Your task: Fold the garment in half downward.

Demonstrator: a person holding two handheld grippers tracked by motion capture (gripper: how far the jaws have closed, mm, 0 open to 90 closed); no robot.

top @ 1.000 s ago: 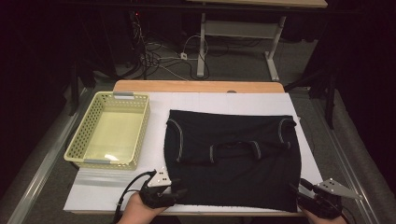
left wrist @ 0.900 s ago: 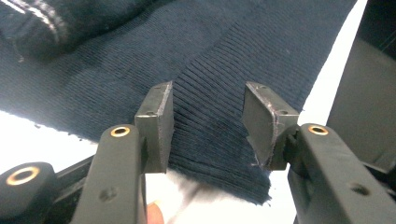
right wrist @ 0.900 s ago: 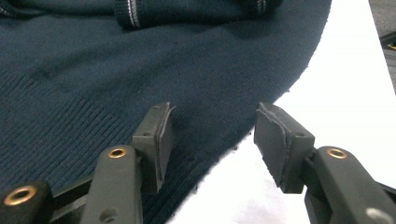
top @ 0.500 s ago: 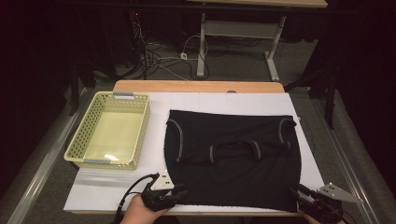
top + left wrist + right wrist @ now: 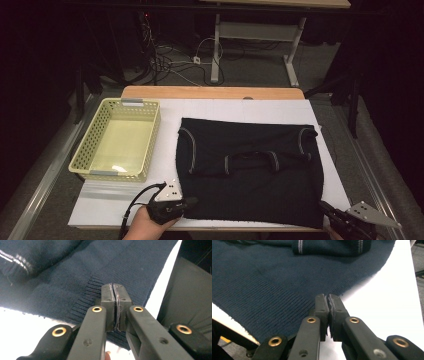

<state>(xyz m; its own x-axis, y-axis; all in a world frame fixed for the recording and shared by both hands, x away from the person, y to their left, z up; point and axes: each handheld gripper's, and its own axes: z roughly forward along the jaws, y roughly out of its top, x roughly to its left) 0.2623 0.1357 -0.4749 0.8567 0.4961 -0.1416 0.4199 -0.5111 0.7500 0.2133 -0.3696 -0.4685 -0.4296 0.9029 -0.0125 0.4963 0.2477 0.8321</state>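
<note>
A dark navy sweater [image 5: 250,170] lies folded flat on the white table [image 5: 260,107], its ribbed hem toward the near edge. My left gripper [image 5: 192,202] is at the hem's near left corner. Its jaws have just been closing and are shut on the ribbed hem [image 5: 82,302], with fabric pinched at the left gripper's tips [image 5: 114,287]. My right gripper [image 5: 324,206] is at the near right corner. It too has just been closing, and the right gripper's tips [image 5: 328,297] are shut on the edge of the sweater [image 5: 262,277].
A pale yellow perforated basket [image 5: 85,162] stands on the table's left side, beside the sweater. A wooden strip [image 5: 210,92] runs along the far edge. Cables and a desk frame lie on the floor beyond.
Both grippers stay at the sweater's near corners. The sweater and basket lie as before.
</note>
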